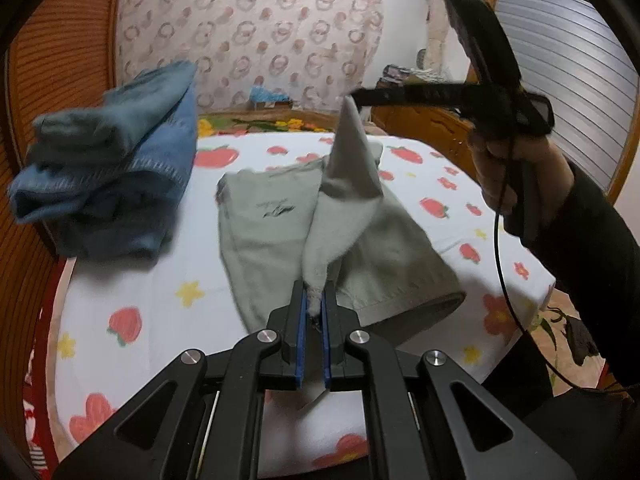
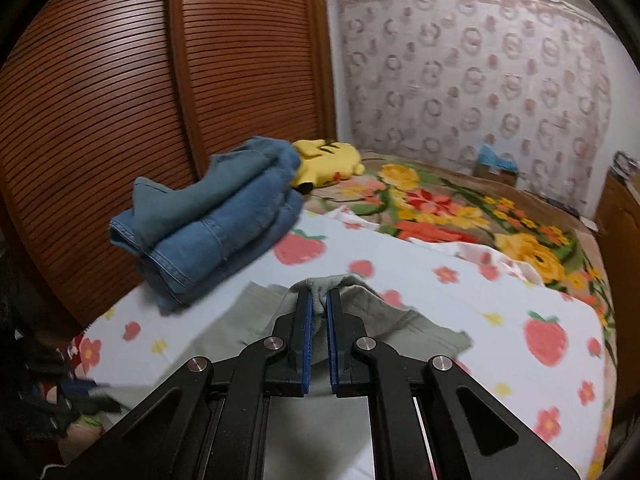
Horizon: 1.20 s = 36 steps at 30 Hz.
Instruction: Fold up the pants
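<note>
Grey pants [image 1: 272,232] lie partly folded on the strawberry sheet [image 1: 132,280], beside stacked jeans [image 1: 104,184]. Left gripper [image 1: 314,312] pinches one cloth edge, right gripper [image 2: 319,308] apparently another, lifted. Both should travel level, together, keeping the edge taut before lowering

Colours on the bed
Grey-green pants [image 1: 272,232]; blue denim stack [image 1: 108,184] left of the claw; white sheet [image 1: 224,264] with red strawberries, yellow flowers.
</note>
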Motion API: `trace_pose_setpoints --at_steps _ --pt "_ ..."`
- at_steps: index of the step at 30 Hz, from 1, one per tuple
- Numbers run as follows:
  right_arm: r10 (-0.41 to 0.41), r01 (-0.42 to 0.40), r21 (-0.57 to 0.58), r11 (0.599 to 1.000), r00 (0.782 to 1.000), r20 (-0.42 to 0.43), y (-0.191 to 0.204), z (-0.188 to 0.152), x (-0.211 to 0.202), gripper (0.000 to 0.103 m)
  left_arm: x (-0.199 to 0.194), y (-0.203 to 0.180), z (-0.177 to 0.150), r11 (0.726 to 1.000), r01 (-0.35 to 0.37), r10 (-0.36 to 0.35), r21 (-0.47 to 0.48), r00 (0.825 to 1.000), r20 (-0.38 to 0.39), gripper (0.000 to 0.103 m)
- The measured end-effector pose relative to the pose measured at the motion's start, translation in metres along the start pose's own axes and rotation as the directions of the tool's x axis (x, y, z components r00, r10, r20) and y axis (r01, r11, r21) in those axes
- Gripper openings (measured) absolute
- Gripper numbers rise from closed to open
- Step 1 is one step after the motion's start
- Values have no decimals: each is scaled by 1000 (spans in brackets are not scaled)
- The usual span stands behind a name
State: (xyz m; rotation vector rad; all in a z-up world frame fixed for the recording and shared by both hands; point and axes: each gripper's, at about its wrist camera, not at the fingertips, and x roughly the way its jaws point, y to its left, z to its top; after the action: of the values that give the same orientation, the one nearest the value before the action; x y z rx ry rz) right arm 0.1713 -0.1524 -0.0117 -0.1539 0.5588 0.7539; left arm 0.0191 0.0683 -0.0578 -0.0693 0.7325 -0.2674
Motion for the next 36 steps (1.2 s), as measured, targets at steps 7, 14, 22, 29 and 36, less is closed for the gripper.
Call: trace_pose_setpoints --at_steps 7,14,22,29,36 --pt "6 -5 4 1000 998 -65 -1 -1 26 12 13 9 -14 999 -20 18 -34 999 -47 7" --pt "-1 3 23 1000 997 -81 -10 -11 13 32 14 7 -21 1000 -10 9 -20 998 -59 9" --pt "-63 66 27 997 994 -93 -1 -33 -12 40 12 6 -24 1000 -5 4 -25 997 -72 8" --pt "-75 82 55 995 990 -117 -4 -52 -27 46 14 8 -28 1000 -22 20 -20 996 -85 8" --pt "-73 83 79 993 990 -122 3 -70 -45 46 4 -4 -27 1000 -3 2 -3 996 -87 8"
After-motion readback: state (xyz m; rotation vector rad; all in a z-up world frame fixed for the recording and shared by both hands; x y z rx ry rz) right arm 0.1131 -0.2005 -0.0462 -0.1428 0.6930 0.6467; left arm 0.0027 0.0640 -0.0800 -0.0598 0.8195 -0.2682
